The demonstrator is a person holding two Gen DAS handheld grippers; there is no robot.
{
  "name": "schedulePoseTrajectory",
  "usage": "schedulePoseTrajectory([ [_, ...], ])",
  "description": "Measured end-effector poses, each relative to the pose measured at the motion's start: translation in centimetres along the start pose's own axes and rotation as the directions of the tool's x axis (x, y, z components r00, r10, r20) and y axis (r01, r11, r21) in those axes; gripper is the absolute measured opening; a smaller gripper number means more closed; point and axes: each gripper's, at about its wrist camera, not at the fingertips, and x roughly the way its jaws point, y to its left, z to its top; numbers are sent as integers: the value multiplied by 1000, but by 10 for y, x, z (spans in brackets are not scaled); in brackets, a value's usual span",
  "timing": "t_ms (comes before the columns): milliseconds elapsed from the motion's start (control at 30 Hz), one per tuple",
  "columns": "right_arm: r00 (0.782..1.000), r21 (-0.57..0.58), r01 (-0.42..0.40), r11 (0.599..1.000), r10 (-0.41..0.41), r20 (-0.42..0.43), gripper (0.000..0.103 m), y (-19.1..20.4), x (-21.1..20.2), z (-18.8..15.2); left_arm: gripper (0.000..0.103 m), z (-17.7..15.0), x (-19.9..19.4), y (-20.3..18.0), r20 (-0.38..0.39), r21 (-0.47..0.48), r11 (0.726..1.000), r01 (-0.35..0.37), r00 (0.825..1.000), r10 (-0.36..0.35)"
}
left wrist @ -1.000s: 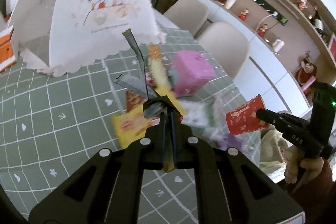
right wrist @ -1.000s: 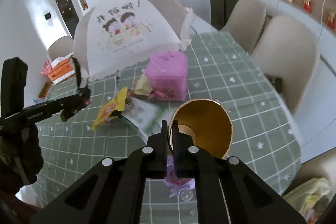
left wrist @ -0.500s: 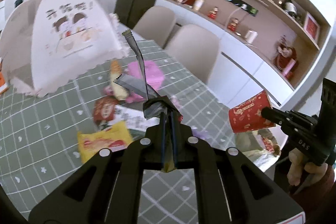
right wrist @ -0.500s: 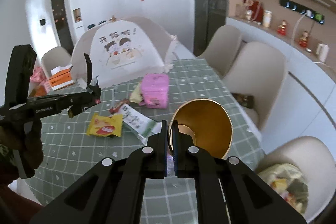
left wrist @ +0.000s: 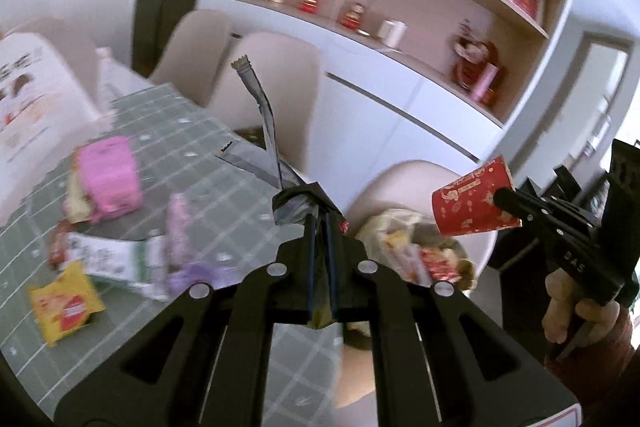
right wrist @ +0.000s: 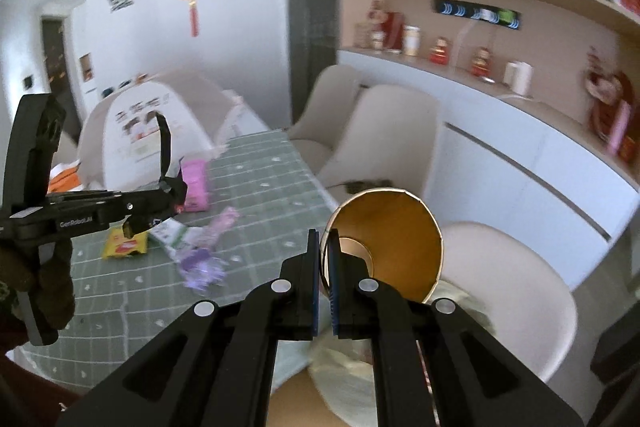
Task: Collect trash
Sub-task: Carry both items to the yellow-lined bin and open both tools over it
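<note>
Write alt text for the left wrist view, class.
The left gripper, jaws shut, holds a crumpled silver foil wrapper above a green checked table. At right, the right gripper carries a red paper cup over a trash-filled plastic bag on a chair.

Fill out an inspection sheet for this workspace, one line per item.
Surface: table under a green grid cloth.
Job's things: silver wrapper in the left gripper; red paper cup in the right gripper, clamped by its rim; trash bag beyond the table edge, wrappers inside.
Clutter: pink box, yellow packet, green-white packet, purple wrapper on the cloth.
Grippers: both shut on their loads, held in the air.
Cables: nothing seen.
Surroundings: mesh food cover, beige chairs, shelves with figurines.
</note>
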Motion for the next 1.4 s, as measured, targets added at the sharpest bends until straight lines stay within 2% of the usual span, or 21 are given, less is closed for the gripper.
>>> schedulePoseTrajectory([
  [233,995,71,93,993,-94,13,6,-89,-31,-30,5,7,61,-78,-50,56,995,88,995,-85],
  [400,992,122,123,985,-125,9,7,-141,-39,-46,5,3,104,-135,-97,111,985,130,988,-119],
  [533,991,145,131,981,-133,-1,6,-169,-37,-56,5,-1,131,-161,-135,135,981,142,983,-124],
  [733,994,176,112,978,-111,-15,6,-200,-24,-66,5,-5,159,-174,-180,138,980,144,977,-118],
  [833,995,184,97,978,-95,-22,7,-206,-16,-69,5,-8,181,-168,-231,80,979,187,959,-164],
  [900,996,189,91,978,-88,-24,6,-208,-13,-70,5,-14,197,-167,-270,54,981,188,948,-167],
  [967,996,199,84,976,-80,-26,7,-213,-8,-72,5,-20,214,-169,-310,45,983,176,938,-154],
  [1200,997,237,75,968,-66,-46,7,-236,1,-82,5,-61,270,-184,-480,109,988,112,876,-46],
  [1267,997,249,73,966,-62,-51,7,-242,2,-86,12,-68,274,-185,-487,101,989,104,872,-42],
  [1333,997,260,68,963,-55,-55,6,-245,5,-90,31,-71,274,-183,-489,71,990,120,869,-70],
  [1400,997,269,61,961,-46,-60,7,-246,7,-93,36,-73,267,-182,-479,54,989,135,873,-92],
])
